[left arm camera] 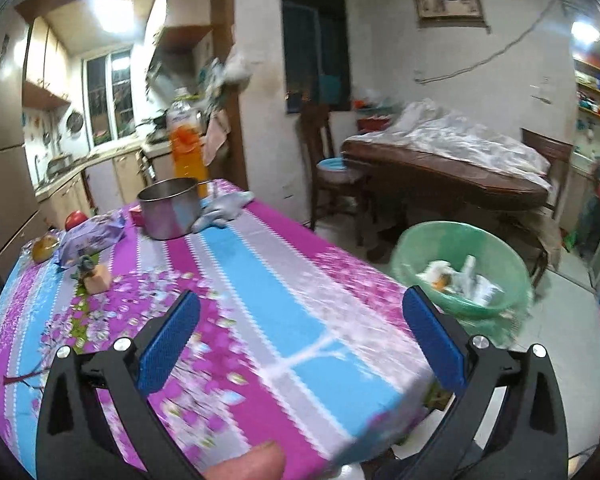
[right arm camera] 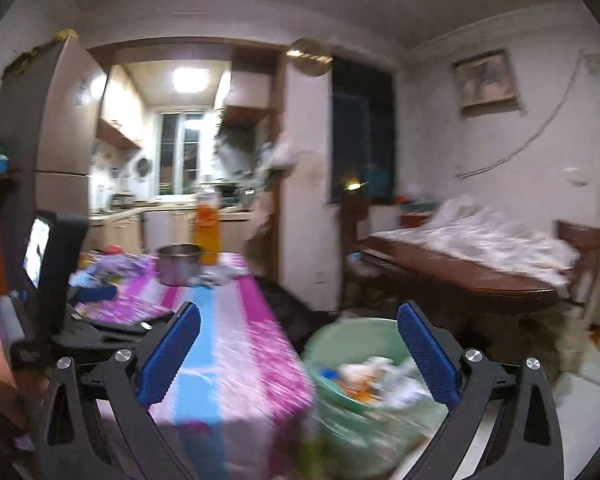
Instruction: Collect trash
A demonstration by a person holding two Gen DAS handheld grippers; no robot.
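A green plastic bin point(left arm camera: 464, 240) lined with a green bag stands on the floor off the table's right side, with white and orange scraps point(left arm camera: 456, 280) inside. My left gripper point(left arm camera: 300, 340) is open over the flowered tablecloth point(left arm camera: 260, 280), nothing between its blue pads. In the right wrist view the same bin point(right arm camera: 352, 332) sits low and blurred beside the table corner, holding mixed trash point(right arm camera: 376, 380). My right gripper point(right arm camera: 298, 350) is open and empty, straddling the table edge and the bin. The left gripper's body point(right arm camera: 60, 280) shows at the left of that view.
On the table's far end stand a steel pot point(left arm camera: 170, 208), an orange drink bottle point(left arm camera: 186, 140), a grey cloth point(left arm camera: 224, 210), a purple snack bag point(left arm camera: 92, 240), a red apple point(left arm camera: 76, 220) and a small block point(left arm camera: 98, 280). A wooden chair point(left arm camera: 328, 168) and covered table point(left arm camera: 448, 168) stand behind.
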